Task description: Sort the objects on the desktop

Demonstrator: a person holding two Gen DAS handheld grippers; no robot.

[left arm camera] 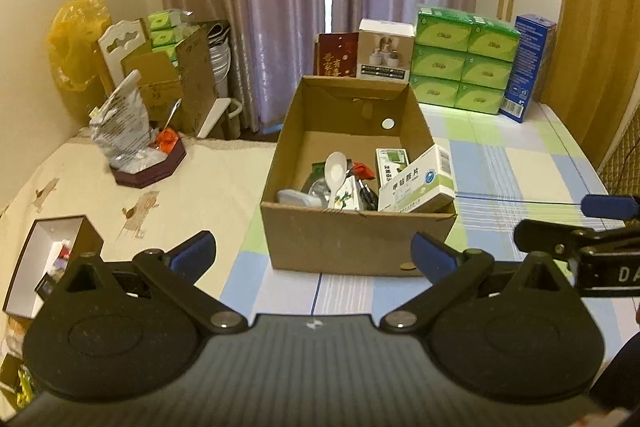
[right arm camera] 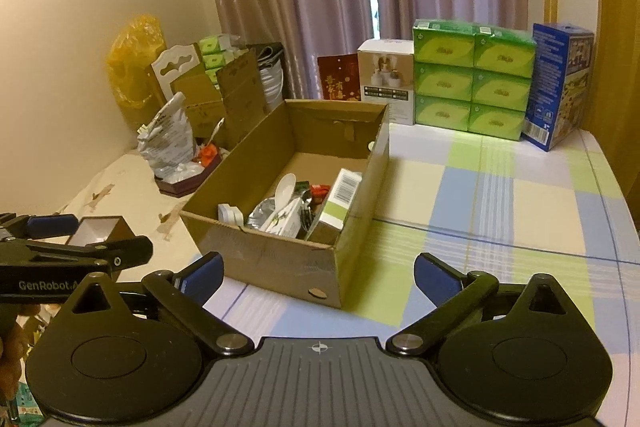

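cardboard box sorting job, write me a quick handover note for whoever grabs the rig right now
Left gripper: jaws open, empty, short of the cardboard box.
Right gripper: jaws wide open, nothing between them, also short of the box.
Done: the box on the checked tablecloth already holds a white spoon, a green-and-white medicine box, a foil packet and other small items.
Left: a small open box with bits inside and a dark tray with a crumpled bag sit off to the left; check whether they need sorting.

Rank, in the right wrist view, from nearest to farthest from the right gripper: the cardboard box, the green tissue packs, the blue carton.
1. cardboard box, just ahead of the right gripper, slightly left.
2. green tissue packs, far back, right of centre.
3. blue carton, beside them, farther right; nearly level.
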